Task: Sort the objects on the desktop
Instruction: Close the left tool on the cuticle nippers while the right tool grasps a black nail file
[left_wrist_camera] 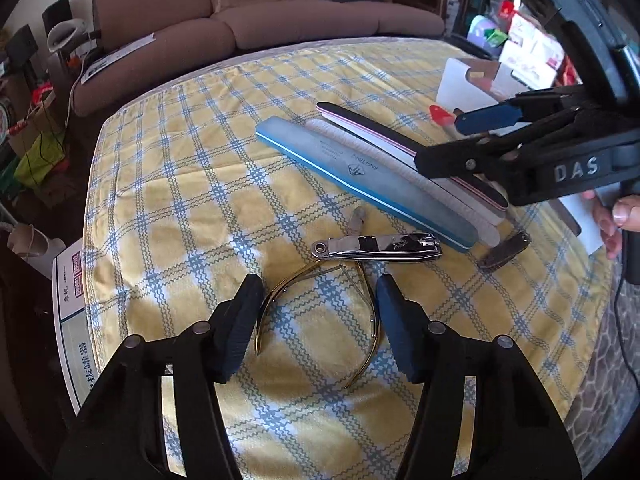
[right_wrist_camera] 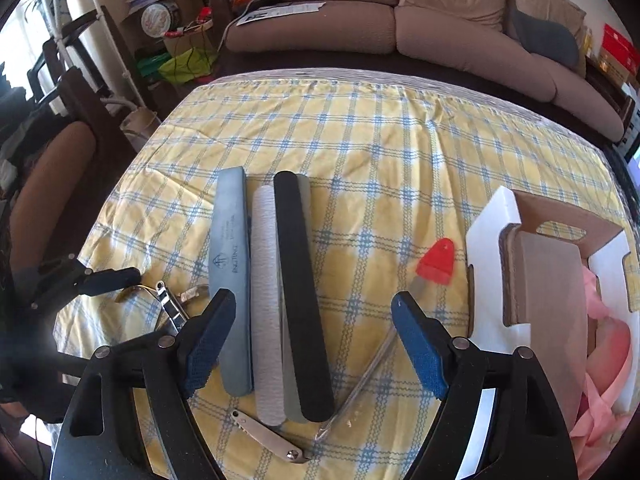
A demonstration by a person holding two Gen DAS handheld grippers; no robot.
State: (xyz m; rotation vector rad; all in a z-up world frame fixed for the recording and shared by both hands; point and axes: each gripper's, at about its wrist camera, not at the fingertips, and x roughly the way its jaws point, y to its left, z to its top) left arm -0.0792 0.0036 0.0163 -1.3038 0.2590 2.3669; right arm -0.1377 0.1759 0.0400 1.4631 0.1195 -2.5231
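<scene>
Left gripper: the left gripper (left_wrist_camera: 318,320) is seen spread wide, nothing grasped; its blue pads flank the gold cuticle nipper (left_wrist_camera: 320,304), which lies flat on the checked tablecloth (left_wrist_camera: 180,184)
Right gripper: the right gripper (right_wrist_camera: 314,344) is likewise released and empty; it is held over the near ends of the nail files
Files: 4 boards are laid side by side, touching; a blue-grey buffer block (right_wrist_camera: 234,280), a pale grey file (right_wrist_camera: 266,300), a black file (right_wrist_camera: 302,292) and a thin grey file partly hidden under the black one
Other tools: a chrome nail clipper (left_wrist_camera: 376,246) lies just beyond the nipper; a small folding metal tool (right_wrist_camera: 272,438) lies near the files' ends; a slim metal pusher with a red cap (right_wrist_camera: 436,262) lies slanted between files and box
Box: a white and brown cardboard box (right_wrist_camera: 492,264) stands at the right, pink material inside
Obstruction: in the left wrist view the files' far part is crossed by the right gripper's body
Writing: "DAS" is read on the right gripper's body; the buffer's print is too small to read surely
Surroundings: a brown sofa (right_wrist_camera: 400,20) is seen behind the table
</scene>
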